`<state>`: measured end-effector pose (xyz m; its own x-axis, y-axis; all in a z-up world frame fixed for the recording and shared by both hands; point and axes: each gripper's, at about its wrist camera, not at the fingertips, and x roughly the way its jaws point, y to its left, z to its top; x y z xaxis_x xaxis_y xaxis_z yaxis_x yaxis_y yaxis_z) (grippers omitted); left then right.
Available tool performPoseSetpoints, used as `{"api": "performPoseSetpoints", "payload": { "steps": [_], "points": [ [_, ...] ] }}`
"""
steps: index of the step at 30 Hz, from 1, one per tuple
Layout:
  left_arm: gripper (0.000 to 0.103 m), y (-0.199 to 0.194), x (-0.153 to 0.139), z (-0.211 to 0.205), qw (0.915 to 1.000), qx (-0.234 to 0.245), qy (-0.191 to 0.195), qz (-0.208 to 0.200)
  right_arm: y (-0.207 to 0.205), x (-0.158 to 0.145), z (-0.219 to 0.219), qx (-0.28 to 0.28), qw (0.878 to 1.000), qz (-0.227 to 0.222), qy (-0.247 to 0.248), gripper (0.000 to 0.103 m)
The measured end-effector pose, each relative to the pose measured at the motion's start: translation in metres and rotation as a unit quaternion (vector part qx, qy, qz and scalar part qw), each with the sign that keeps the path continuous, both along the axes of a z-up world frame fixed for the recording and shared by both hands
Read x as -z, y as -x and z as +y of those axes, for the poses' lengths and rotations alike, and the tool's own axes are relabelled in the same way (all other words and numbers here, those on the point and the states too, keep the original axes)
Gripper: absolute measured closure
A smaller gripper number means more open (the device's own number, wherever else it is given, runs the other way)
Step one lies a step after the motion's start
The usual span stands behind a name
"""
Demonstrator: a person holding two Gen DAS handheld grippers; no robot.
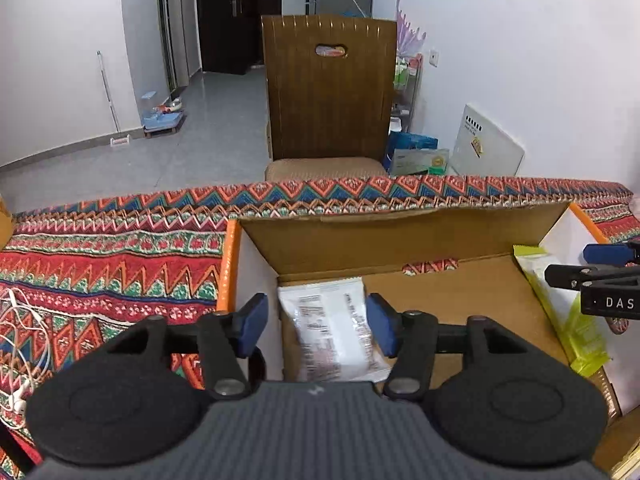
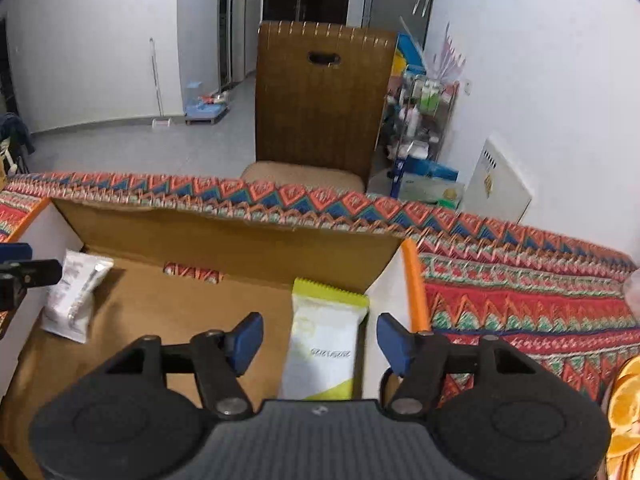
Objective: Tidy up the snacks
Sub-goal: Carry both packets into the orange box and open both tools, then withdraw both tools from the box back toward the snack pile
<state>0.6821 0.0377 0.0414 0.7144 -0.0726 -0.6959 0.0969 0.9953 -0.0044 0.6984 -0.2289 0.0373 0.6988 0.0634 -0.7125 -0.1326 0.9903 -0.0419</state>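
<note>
Two wrist views over an open brown cardboard box with orange-edged side flaps point(image 1: 440, 276) that stands on a table covered by a red, blue and green zigzag-patterned woven cloth point(image 1: 112, 248).

Left gripper point(image 1: 316, 322): its blue-padded jaws stand spread above the near left corner of the box. A white plastic snack packet printed with small text and a barcode point(image 1: 332, 332) lies between them on the box floor, against the left wall; a gap shows on each side of it, so the pads do not press on it.

Right gripper point(image 2: 320, 340): its jaws are likewise spread, over the right side of the box. A white snack packet with yellow-green serrated ends point(image 2: 324, 348) lies below and between them, close to the right wall, and neither pad touches it.

Progress, as judged from the layout: both packets appear delivered into the box, one at each side, with bare cardboard between them. In the right-wrist view an orange-printed item point(image 2: 624, 404) shows at the right edge of the table; whether it is another snack to be packed cannot be told. A tangle of white earphone cable point(image 1: 24, 344) lies on the cloth to the left of the box. A brown slatted chair with a tan cushion point(image 1: 328, 92) stands beyond the far edge.
</note>
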Motion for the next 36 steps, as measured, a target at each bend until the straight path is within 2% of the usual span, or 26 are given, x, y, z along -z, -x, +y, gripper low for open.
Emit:
{"api": "performPoseSetpoints", "payload": {
  "steps": [1, 5, 9, 10, 13, 17, 19, 24, 28, 33, 36],
  "points": [
    [0.035, 0.003, -0.004, 0.001, 1.0000, -0.003, -0.002, -0.004, 0.002, -0.004, -0.002, 0.001, 1.000, -0.005, -0.003, 0.039],
    [0.034, 0.028, -0.038, 0.000, 0.9997, 0.007, -0.001, -0.022, 0.020, -0.030, -0.019, 0.001, 0.999, -0.025, -0.021, 0.038],
    [0.011, 0.072, -0.086, 0.000, 0.9986, 0.017, 0.019, -0.046, 0.060, -0.071, -0.029, -0.012, 0.998, -0.055, -0.022, 0.023],
    [0.005, 0.088, -0.098, 0.001, 0.9980, 0.014, 0.029, -0.054, 0.075, -0.084, -0.031, -0.019, 0.997, -0.067, -0.023, 0.023],
    [0.000, 0.142, -0.129, -0.002, 0.9953, 0.018, 0.041, -0.086, 0.124, -0.114, -0.039, -0.037, 0.994, -0.098, -0.028, 0.016],
    [0.000, 0.227, -0.160, -0.005, 0.9906, 0.028, 0.039, -0.128, 0.202, -0.146, -0.052, -0.057, 0.987, -0.145, -0.043, 0.009],
    [0.000, 0.269, -0.167, -0.007, 0.9888, 0.034, 0.040, -0.139, 0.243, -0.157, -0.059, -0.062, 0.983, -0.166, -0.051, 0.000],
    [0.000, 0.373, -0.170, -0.007, 0.9801, 0.056, 0.041, -0.186, 0.342, -0.165, -0.070, -0.095, 0.968, -0.224, -0.064, 0.000],
    [0.000, 0.447, -0.158, -0.002, 0.9727, 0.040, 0.028, -0.227, 0.414, -0.156, -0.076, -0.108, 0.957, -0.259, -0.076, 0.000],
    [0.000, 0.521, -0.116, 0.000, 0.9594, 0.017, 0.007, -0.281, 0.484, -0.126, -0.078, -0.117, 0.948, -0.282, -0.087, 0.000],
    [0.000, 0.551, -0.083, -0.005, 0.9589, -0.001, 0.001, -0.284, 0.515, -0.093, -0.077, -0.109, 0.950, -0.281, -0.085, 0.000]
  ]
}}
